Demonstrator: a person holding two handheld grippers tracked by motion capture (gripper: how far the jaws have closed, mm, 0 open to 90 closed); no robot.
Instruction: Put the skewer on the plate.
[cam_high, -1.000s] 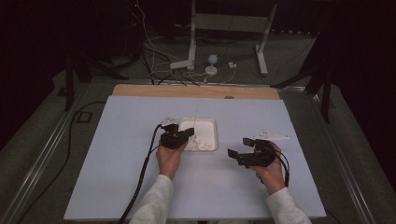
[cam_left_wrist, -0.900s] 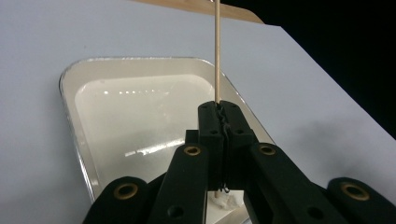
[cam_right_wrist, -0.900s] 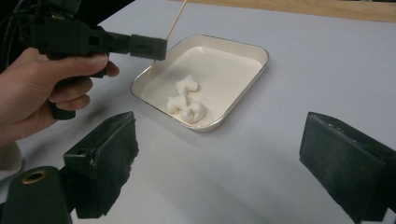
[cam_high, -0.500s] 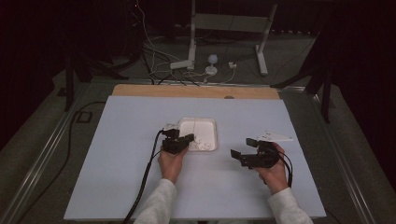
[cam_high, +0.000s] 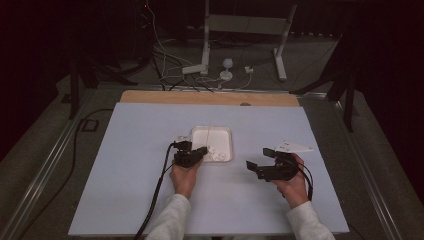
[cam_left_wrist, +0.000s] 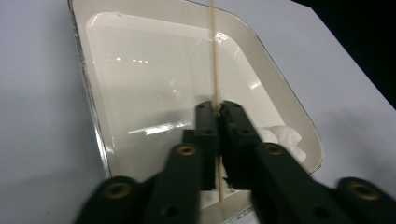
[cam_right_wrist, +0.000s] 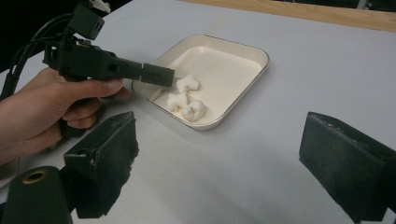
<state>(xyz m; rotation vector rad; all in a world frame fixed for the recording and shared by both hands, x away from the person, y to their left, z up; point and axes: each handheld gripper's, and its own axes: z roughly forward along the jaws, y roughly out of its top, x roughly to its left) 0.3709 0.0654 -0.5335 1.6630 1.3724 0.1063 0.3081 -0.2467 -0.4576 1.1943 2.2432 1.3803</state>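
Table (cam_high: 125, 165) | left tongs (cam_left_wrist: 218, 109) over tray (cam_left_wrist: 88, 88), pinching stick (cam_left_wrist: 215, 56)

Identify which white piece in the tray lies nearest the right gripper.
The rounded piece by the tray's near rim; the other two pieces lie farther in.

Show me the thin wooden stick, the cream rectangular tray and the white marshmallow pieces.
thin wooden stick (cam_left_wrist: 215, 51), left gripper view, its shaft
cream rectangular tray (cam_right_wrist: 252, 49), right gripper view, far rim
white marshmallow pieces (cam_right_wrist: 194, 111), right gripper view, nearest piece
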